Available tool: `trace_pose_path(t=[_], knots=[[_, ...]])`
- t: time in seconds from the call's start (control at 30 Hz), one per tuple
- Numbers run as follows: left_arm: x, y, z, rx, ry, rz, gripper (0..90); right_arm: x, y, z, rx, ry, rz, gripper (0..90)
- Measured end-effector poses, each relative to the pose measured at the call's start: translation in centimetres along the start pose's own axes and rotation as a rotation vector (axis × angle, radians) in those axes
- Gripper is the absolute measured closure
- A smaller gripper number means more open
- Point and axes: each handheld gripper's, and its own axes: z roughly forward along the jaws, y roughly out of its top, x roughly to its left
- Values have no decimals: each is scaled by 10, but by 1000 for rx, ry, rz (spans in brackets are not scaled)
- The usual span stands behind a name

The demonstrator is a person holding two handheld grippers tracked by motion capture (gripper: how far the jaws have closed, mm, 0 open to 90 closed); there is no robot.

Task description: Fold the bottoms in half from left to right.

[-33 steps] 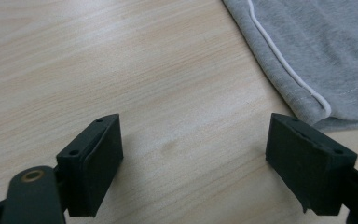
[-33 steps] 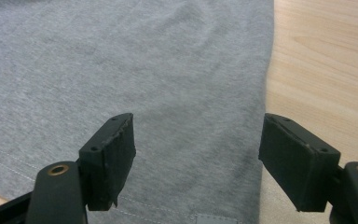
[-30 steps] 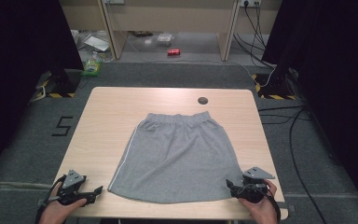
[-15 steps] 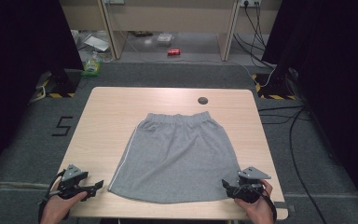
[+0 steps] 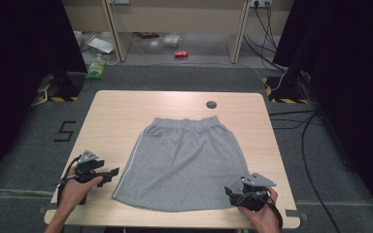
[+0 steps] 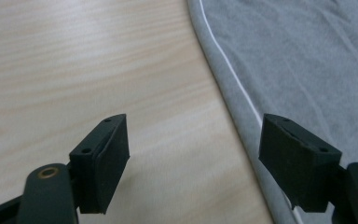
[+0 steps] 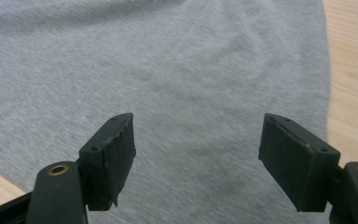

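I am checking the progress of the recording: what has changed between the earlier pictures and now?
The left gripper moved up the table beside the skirt's left edge, its jaws closing slightly with nothing between them. The right gripper and the skirt stayed put.

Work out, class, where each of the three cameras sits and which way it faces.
High view: above the near table edge, looking forward and down; both hands, left gripper, right gripper.
Left gripper view: on the left gripper, jaws apart, over wood beside the skirt's white-piped side.
Right gripper view: on the right gripper, jaws apart over fabric.
Shared: all show the grey skirt.
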Motion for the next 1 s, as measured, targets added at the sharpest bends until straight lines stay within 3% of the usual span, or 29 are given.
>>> trace_pose_path(t=[0.53,1.0], knots=[[1,37,30,3,-13,-12,253,15,8,5,-19,20,-7,271],[-3,79,63,4,-21,-15,270,52,28,28,-27,87,-70,275]])
